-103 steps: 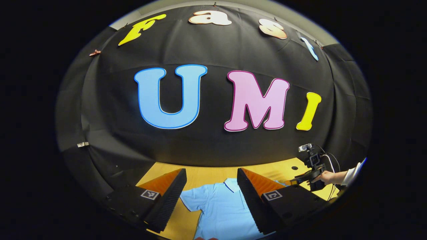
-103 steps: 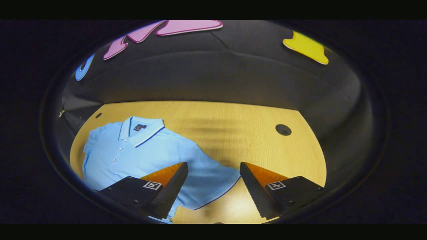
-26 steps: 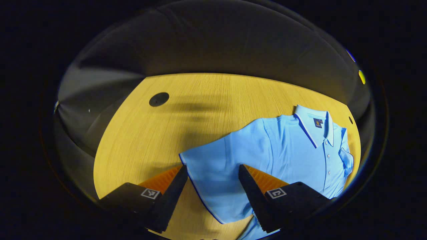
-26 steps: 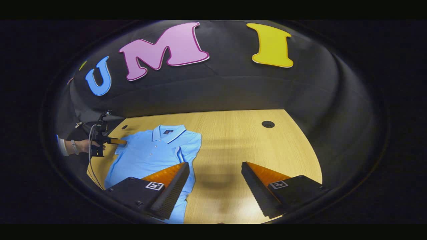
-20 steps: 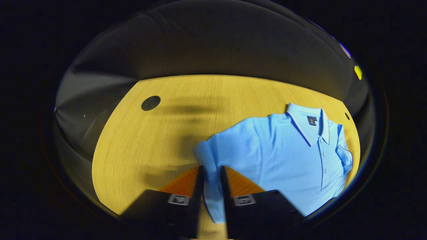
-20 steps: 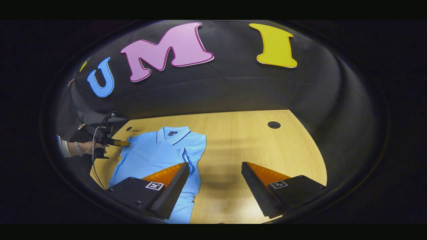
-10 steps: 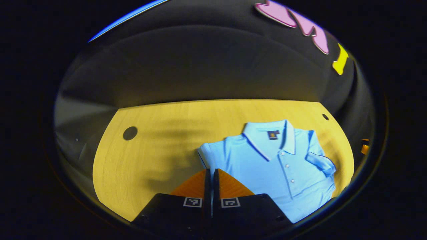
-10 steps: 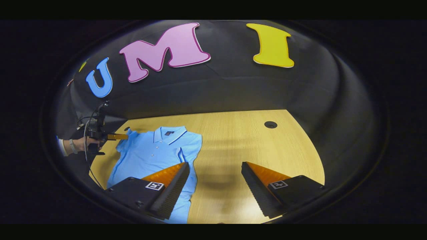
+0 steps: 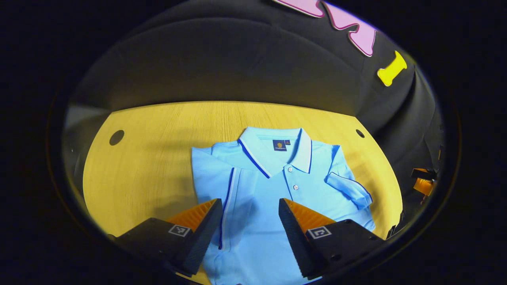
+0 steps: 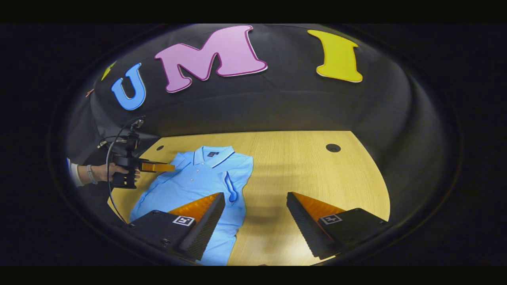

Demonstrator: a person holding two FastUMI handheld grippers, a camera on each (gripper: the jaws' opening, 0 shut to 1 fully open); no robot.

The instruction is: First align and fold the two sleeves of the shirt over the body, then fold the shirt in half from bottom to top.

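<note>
A light blue polo shirt (image 9: 277,178) lies front up on the wooden table (image 9: 158,158), collar to the far side. Both short sleeves are folded onto the body: one flat along the left side (image 9: 222,186), the other rumpled at the right (image 9: 348,188). My left gripper (image 9: 249,202) hangs open above the lower chest, with nothing between its fingers. My right gripper (image 10: 255,196) is open over bare table, just right of the shirt (image 10: 198,178). In the right gripper view a hand (image 10: 105,172) holds the left gripper (image 10: 166,167) over the shirt's far shoulder.
The table (image 10: 309,174) has round cable holes at its far corners (image 9: 116,137) (image 9: 359,133) (image 10: 333,148). Black cloth walls close in behind and at both sides. Part of the right gripper (image 9: 423,181) shows at the right edge of the left gripper view.
My left gripper shut on the left sleeve, carried it over the body, then opened and let it go. The right gripper stayed open and hardly moved.
</note>
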